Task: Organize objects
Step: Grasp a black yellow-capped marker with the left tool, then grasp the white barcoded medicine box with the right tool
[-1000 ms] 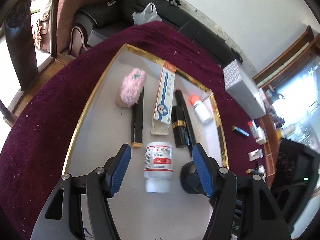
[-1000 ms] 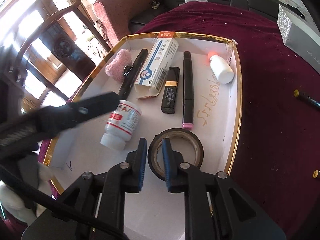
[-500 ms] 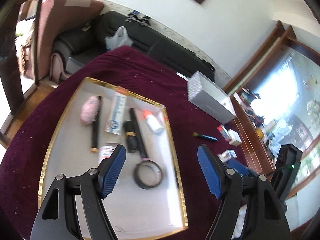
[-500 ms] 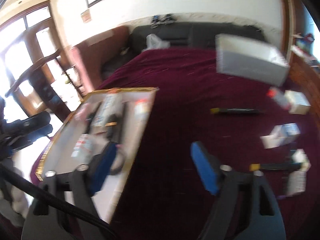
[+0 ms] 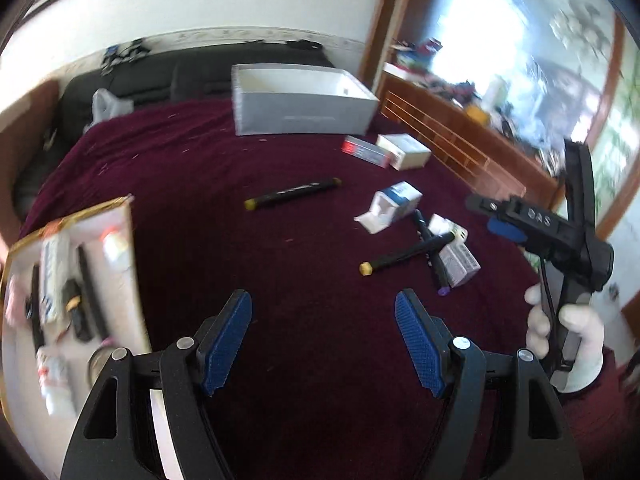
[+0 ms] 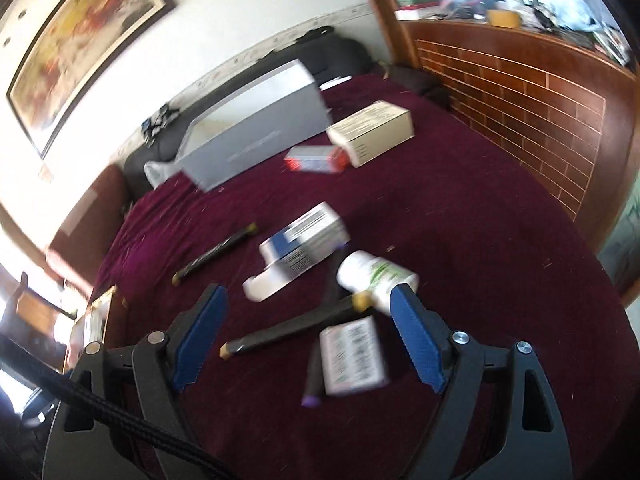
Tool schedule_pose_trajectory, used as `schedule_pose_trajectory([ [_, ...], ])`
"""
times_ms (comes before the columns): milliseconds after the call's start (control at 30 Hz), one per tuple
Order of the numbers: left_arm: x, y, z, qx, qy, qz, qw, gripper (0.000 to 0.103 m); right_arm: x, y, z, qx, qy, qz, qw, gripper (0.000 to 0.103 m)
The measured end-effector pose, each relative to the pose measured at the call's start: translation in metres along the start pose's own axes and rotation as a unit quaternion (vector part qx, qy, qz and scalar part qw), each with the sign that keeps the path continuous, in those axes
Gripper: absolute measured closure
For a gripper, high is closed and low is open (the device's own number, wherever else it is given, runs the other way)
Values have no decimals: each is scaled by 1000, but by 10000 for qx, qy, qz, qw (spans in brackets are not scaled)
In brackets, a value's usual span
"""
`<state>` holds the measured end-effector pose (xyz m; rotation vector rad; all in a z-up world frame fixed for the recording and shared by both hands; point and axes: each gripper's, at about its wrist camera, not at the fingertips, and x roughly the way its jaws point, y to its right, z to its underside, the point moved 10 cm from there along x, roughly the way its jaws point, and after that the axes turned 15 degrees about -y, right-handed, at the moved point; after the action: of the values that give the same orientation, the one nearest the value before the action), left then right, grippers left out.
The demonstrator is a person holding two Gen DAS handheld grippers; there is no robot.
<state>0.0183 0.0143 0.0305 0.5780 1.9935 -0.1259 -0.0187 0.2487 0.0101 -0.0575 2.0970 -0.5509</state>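
My left gripper stands open over bare maroon cloth, nothing between its blue pads. The gold-rimmed tray with its sorted items lies blurred at its left. My right gripper is open too, hovering above a loose heap: a black marker with a yellow end, a white bottle, a small printed box and a purple-tipped marker. A blue-and-white carton and another black marker lie just beyond.
A large grey box stands at the back of the table, with a red box and a cream box beside it. A gloved hand holds the right tool. A wooden cabinet borders the right side.
Both grippers swung right, away from the tray, to the loose items on the cloth. The right gripper let go of the tape roll in the tray and opened wide; the left widened slightly.
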Motion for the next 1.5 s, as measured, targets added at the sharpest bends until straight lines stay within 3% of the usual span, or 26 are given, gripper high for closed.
schedule_pose_trajectory([
  [100,24,25,-18,366,-33,-232,9991,34,6,20,-9,113,105,-72,9999,19],
  [233,64,56,-39,970,-220,-220,9948,35,9,39,-20,278,284,-240,9989,20],
  [400,107,90,-50,2020,-413,-469,9774,35,7,63,-25,571,492,-439,9962,19],
  [533,132,106,-54,2407,-629,-414,9677,35,11,77,-26,908,393,-794,9919,19],
  [700,153,122,-60,2196,-907,38,9714,35,10,76,-25,892,385,-856,9916,19],
  [767,155,124,-60,2005,-1015,165,9743,40,10,76,-24,888,376,-862,9916,19],
  [800,155,125,-60,1940,-1051,226,9751,51,11,76,-23,888,356,-870,9916,19],
  [833,154,127,-59,1904,-1095,324,9750,69,12,76,-22,889,338,-865,9917,19],
  [933,155,125,-51,1903,-1289,174,9731,92,14,76,-20,890,281,-834,9921,19],
  [1233,142,102,-26,1514,-1402,237,9782,92,20,78,-16,865,159,-744,9933,19],
  [1500,143,115,-27,1616,-1035,-299,9810,82,27,78,-13,785,30,-548,9954,20],
])
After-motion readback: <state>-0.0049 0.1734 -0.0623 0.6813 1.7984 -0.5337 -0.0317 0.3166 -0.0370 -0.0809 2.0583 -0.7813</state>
